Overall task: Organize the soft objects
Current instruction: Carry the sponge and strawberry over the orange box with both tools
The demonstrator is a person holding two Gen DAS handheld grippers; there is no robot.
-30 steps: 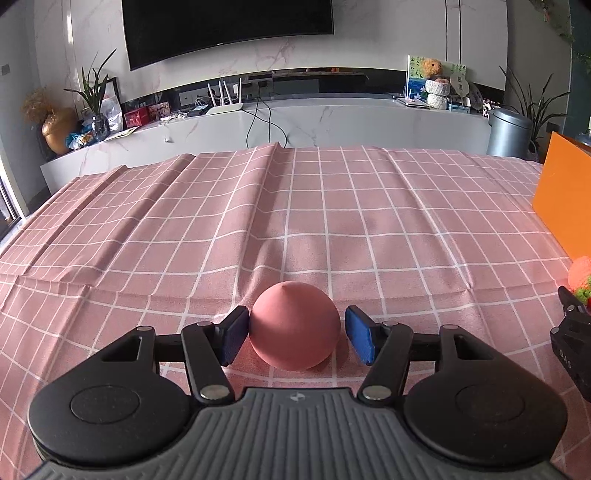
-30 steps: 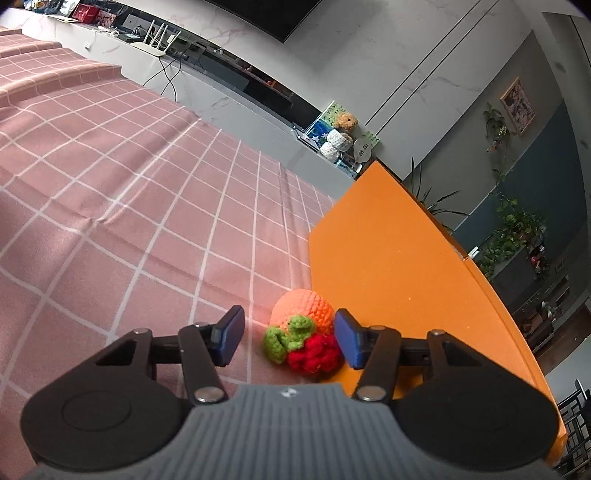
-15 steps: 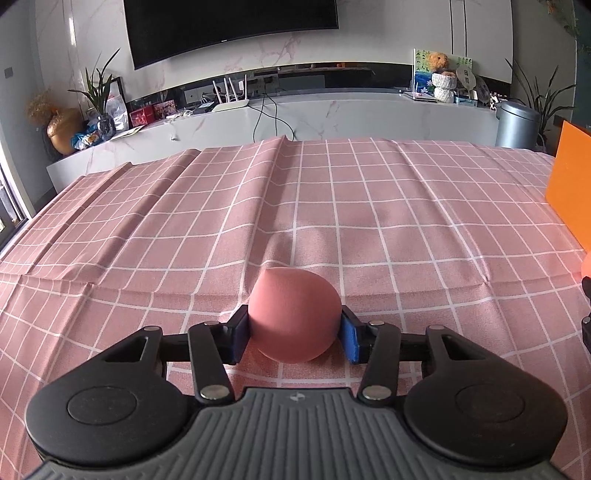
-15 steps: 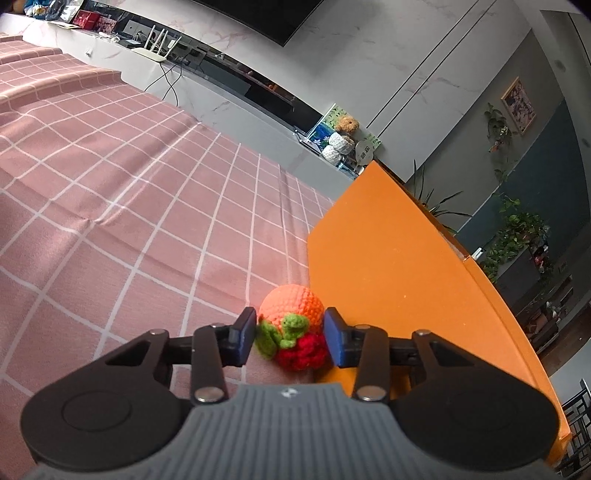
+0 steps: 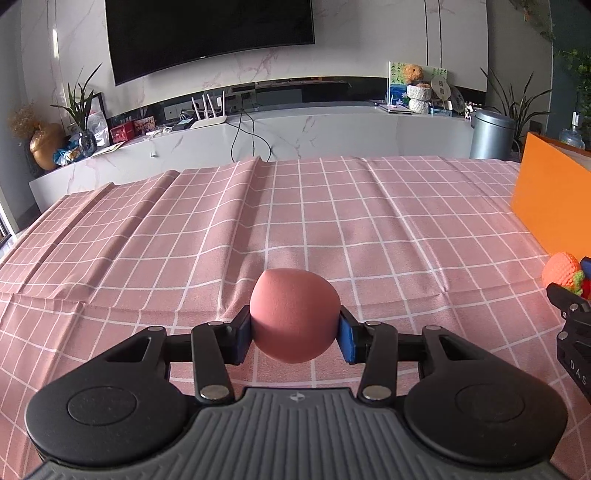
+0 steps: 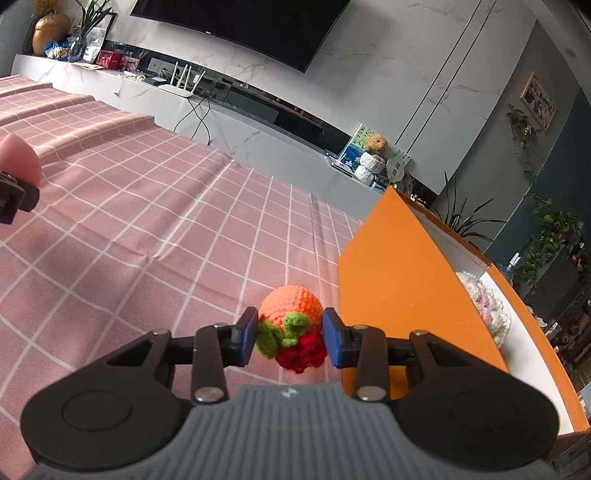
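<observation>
My left gripper (image 5: 294,332) is shut on a pink foam ball (image 5: 294,314) and holds it above the pink checked cloth (image 5: 258,206). The ball also shows at the left edge of the right wrist view (image 6: 18,162). My right gripper (image 6: 289,335) is shut on an orange crocheted toy (image 6: 291,314) with green and red parts, lifted beside the orange box (image 6: 399,280). The toy also shows at the right edge of the left wrist view (image 5: 561,267). A pale crocheted item (image 6: 487,306) lies inside the box.
The orange box (image 5: 550,199) stands at the table's right side. Beyond the table are a white marble counter (image 5: 295,129), a wall television (image 5: 210,33) and a grey bin (image 5: 491,134).
Both grippers closed on their objects and lifted them off the cloth. The right gripper has risen so that the inside of the box shows.
</observation>
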